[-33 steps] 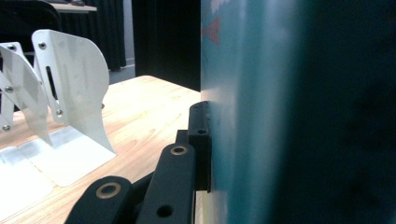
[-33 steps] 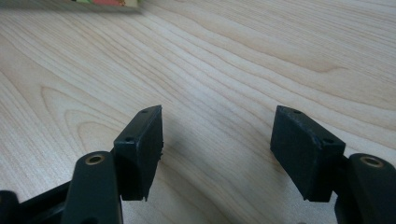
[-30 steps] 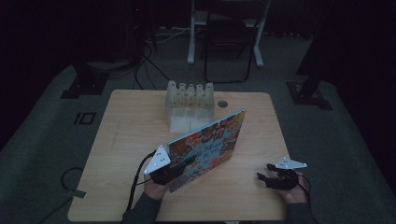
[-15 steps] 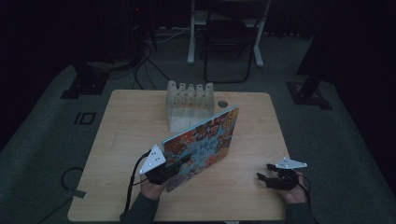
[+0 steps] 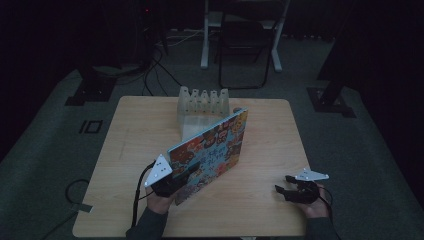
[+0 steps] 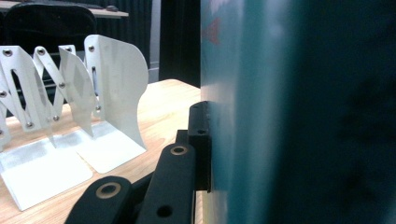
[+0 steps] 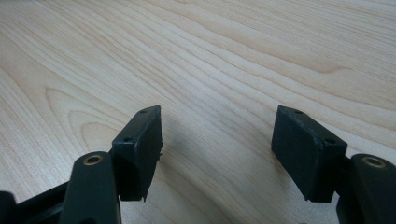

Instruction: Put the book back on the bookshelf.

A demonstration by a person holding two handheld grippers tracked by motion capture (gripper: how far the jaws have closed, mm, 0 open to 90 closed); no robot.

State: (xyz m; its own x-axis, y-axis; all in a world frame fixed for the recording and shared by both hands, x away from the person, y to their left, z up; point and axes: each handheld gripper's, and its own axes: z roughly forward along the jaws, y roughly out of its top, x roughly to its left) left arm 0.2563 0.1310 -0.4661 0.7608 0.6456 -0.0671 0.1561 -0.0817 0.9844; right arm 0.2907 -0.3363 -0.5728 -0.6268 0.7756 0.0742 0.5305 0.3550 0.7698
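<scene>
high view: book [image 5: 212, 147] upright, spine diagonal

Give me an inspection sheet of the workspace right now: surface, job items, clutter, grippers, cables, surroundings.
Surface: light wooden table, bare wood around the items.
Job's things: colourful picture book held tilted, spine edge low near the person; white accordion book rack stands at the table's far side, its slots showing no books.
Clutter: nothing seen.
Grippers: left gripper shut on the book's lower corner, one of its fingers pressed flat against the cover; right gripper open, holding nothing, low over the table at the near right.
Cables: a black cable trails from the left gripper; more cables lie on the floor behind.
Surroundings: dark room, grey carpet, folding chair beyond the table.
</scene>
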